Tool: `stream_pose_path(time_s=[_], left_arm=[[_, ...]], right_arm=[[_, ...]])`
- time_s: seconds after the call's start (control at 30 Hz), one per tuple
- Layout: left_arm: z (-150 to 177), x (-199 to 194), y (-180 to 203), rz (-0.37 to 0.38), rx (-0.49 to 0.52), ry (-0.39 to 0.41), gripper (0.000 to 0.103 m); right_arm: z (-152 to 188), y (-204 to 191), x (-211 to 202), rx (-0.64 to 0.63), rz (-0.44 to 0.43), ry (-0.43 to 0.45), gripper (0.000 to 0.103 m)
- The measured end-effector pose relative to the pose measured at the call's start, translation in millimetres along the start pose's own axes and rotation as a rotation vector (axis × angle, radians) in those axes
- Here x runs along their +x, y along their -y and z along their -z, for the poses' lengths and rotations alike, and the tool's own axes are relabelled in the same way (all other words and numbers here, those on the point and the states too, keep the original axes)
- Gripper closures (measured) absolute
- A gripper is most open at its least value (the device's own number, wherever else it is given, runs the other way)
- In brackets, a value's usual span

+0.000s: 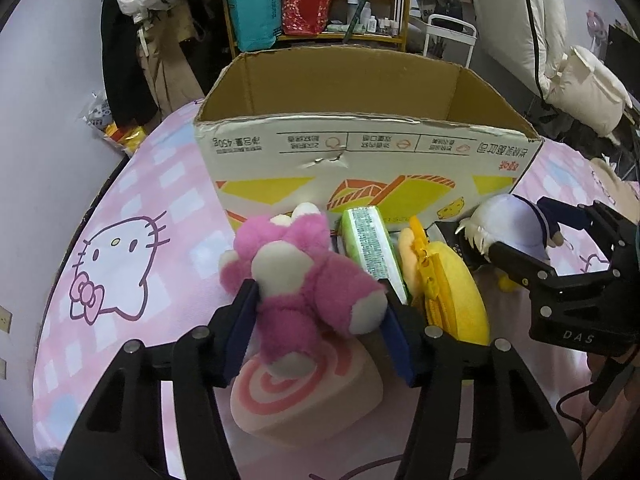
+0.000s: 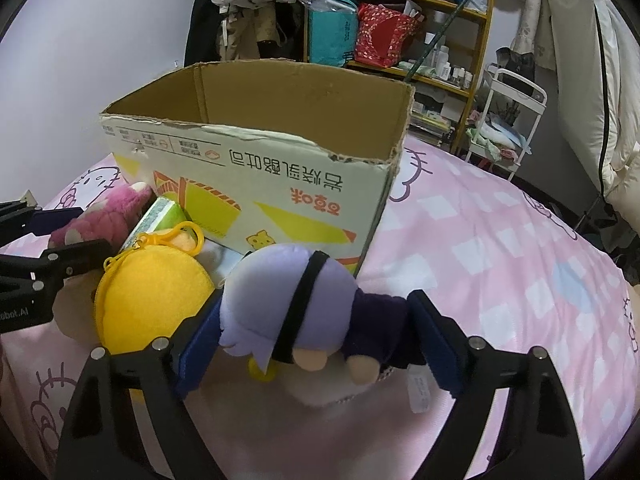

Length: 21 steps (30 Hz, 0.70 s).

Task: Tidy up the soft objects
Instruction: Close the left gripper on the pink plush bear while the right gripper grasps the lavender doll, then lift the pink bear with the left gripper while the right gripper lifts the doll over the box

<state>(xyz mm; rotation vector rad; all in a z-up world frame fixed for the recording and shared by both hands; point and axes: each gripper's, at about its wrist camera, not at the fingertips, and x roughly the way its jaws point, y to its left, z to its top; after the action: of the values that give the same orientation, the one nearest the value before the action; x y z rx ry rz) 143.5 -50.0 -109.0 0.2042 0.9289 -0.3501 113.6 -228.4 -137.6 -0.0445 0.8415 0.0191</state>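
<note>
Plush toys and other soft items are gathered on a pink cartoon-cat bedspread [image 1: 132, 200] in front of an open cardboard box [image 1: 360, 148]. In the left wrist view, a pink bear plush [image 1: 296, 276] is clamped between the blue pads of the left gripper [image 1: 316, 320]; the pads are pressed against its sides, at about 9 and 3 o'clock of its body. The bear is seen above a pink swirl-patterned cushion [image 1: 308, 400], which lies on the bedspread at 6 o'clock of the bear; whether the two touch cannot be told. At 3 o'clock of the bear, a green packet [image 1: 370, 248] is seen leaning toward the box wall, and just beyond it a yellow zip pouch [image 1: 444, 292] is seen.

In the right wrist view, a lavender-haired doll [image 2: 288, 304] with a black band across its head is gripped by the right gripper [image 2: 316, 332], its blue pads closed on the doll's head on one side and its dark body on the other. The doll is located near the front corner of the box, at 3 o'clock of the yellow pouch. A shelf unit [image 2: 400, 32] with a teal bag and a red bag is visible at 12 o'clock, behind the box.
</note>
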Motion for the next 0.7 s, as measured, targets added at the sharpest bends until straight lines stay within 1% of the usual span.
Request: stream_pose_path(time_s=[0.1,0.13,0.17,0.27,0.37,0.5,0.57,0.7], left_arm=[[1,-2,-2,0.0,-0.013,0.005,0.046],[1,-3,-2,-0.002,-0.015,0.009,0.048],[2,-4,-3,0.0,-0.018,0.014,0.053],[3,-3,-3,-0.007,-0.015,0.013,0.057],[4,-6,-3,-0.013,-0.015,0.025,0.057],[4,-13,-5,-0.026,-0.019,0.049,0.057],[4,-19,-7,-0.027,-0.034,0.073,0.057],[5,-29,-11,-0.026,-0.055,0.096,0.058]], right_arm=[[-1,2,-3,0.006,-0.007,0.016,0.01],[0,3,-5,0.006,-0.011,0.026,0.01],[-1,3,-7,0.007,-0.014,0.031,0.01],[-1,3,-8,0.019,-0.041,0.03,0.01],[1,3,-8,0.015,-0.044,0.029,0.01],[-1,3,-14,0.02,-0.041,0.055,0.01],[-1,5,-17,0.03,-0.048,0.064,0.01],[-1,7,-23,0.037,-0.051,0.081,0.01]])
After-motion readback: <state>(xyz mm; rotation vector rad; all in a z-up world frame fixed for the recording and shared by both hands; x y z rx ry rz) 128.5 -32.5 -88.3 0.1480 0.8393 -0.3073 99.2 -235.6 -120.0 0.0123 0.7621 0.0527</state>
